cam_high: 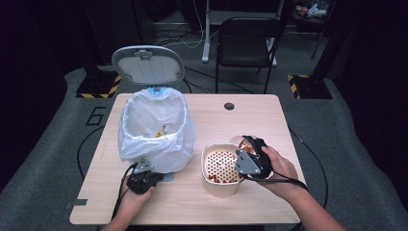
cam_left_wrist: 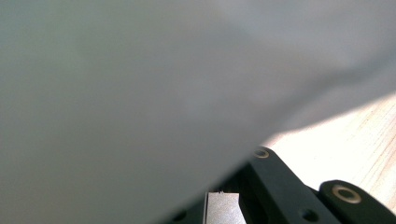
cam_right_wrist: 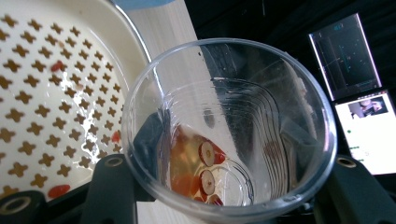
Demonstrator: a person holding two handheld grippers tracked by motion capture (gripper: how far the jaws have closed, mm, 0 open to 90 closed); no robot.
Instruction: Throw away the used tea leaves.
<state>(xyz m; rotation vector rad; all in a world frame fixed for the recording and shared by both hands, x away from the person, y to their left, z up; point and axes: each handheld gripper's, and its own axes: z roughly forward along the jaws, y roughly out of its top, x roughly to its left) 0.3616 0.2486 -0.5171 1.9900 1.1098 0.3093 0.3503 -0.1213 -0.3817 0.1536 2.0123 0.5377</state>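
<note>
The clear plastic cup (cam_right_wrist: 229,126) is ribbed and tapering, tipped on its side with its mouth toward the right gripper camera; a little amber liquid and a few red and pale sliced pieces lie pooled in its lower wall. The right tongs (cam_high: 251,153) hold it about half closed, one black jaw on either side of the cup's wall, near the counter's right edge and just beside the cream strainer bowl (cam_high: 210,179).

That bowl is round-cornered, of smooth plastic, and carries an insert pierced with small cross-shaped holes (cam_right_wrist: 42,93); wet red bits cling to the insert here and there.

The left tongs (cam_high: 143,179) rest near the counter's front edge, fully closed, pressed up against the foot of the bin (cam_high: 154,127); whether they pinch anything I cannot tell. The bin's thin, crinkled white liner (cam_left_wrist: 140,84) is draped over its rim, and a few scraps lie inside; its grey lid (cam_high: 148,65) stands open at the back. The bin stands on the counter's left half.

The counter (cam_high: 216,115) is pale wood-grain laminate, with a round cable hole near its far edge.
</note>
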